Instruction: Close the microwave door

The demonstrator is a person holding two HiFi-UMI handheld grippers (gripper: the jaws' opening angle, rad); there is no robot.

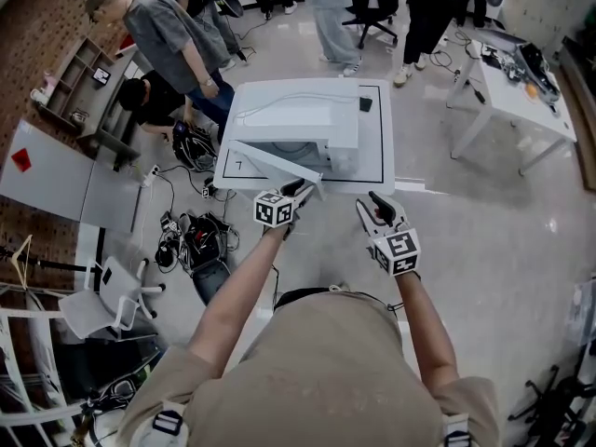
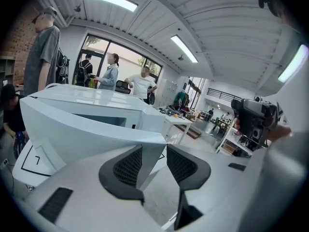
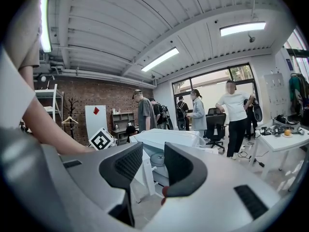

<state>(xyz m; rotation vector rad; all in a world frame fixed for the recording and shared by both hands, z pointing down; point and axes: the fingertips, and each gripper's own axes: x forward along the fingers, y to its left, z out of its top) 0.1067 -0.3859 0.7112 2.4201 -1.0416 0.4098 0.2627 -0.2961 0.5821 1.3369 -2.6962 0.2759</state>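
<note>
A white microwave (image 1: 298,124) stands on a white table (image 1: 382,161) in front of me. Its door (image 1: 270,164) hangs open, swung out toward me at the left. My left gripper (image 1: 296,194) is at the door's free edge. In the left gripper view the door's corner (image 2: 87,124) reaches into the gap of that gripper (image 2: 154,163), whose jaws stand apart. My right gripper (image 1: 377,210) hovers open and empty to the right, short of the table's front edge. Between its jaws (image 3: 153,166) I see the microwave's cavity and glass turntable (image 3: 157,159).
Several people stand beyond the table, and one crouches at its left (image 1: 149,101). Cables and gear (image 1: 191,240) lie on the floor left of me, near a white chair (image 1: 112,296). A second white table (image 1: 512,91) with tools stands at the back right.
</note>
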